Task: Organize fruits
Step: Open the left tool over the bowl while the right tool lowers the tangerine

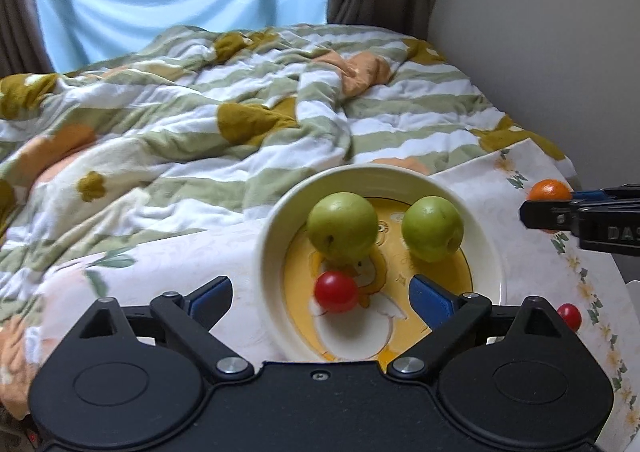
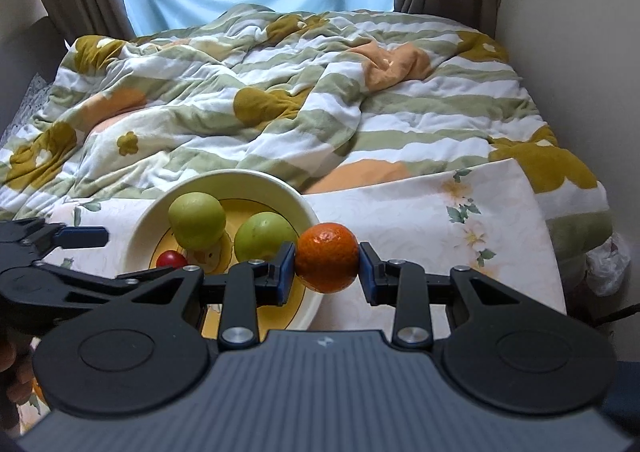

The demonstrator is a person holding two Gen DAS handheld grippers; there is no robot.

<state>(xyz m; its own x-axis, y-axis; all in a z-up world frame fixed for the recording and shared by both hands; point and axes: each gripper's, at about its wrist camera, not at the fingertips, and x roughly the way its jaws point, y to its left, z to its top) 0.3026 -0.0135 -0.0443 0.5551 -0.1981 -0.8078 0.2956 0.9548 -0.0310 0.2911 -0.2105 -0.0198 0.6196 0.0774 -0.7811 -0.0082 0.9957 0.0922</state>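
A cream bowl (image 1: 280, 208) with a yellow duck print holds two green apples (image 1: 343, 224) (image 1: 432, 227) and a red cherry tomato (image 1: 335, 291). My left gripper (image 1: 320, 292) is open just above the bowl's near side, the tomato between its blue pads. A second cherry tomato (image 1: 569, 315) lies on the cloth to the right. My right gripper (image 2: 327, 267) is shut on an orange (image 2: 327, 256), held beside the bowl's (image 2: 144, 220) right rim. The orange (image 1: 548, 190) also shows at the right edge of the left wrist view.
The bowl stands on a white floral cloth (image 2: 440, 208) over a small table. Behind it lies a rumpled green-and-white striped duvet (image 1: 200, 104) on a bed. Blue and brown curtains hang at the back; a wall (image 1: 540, 12) is on the right.
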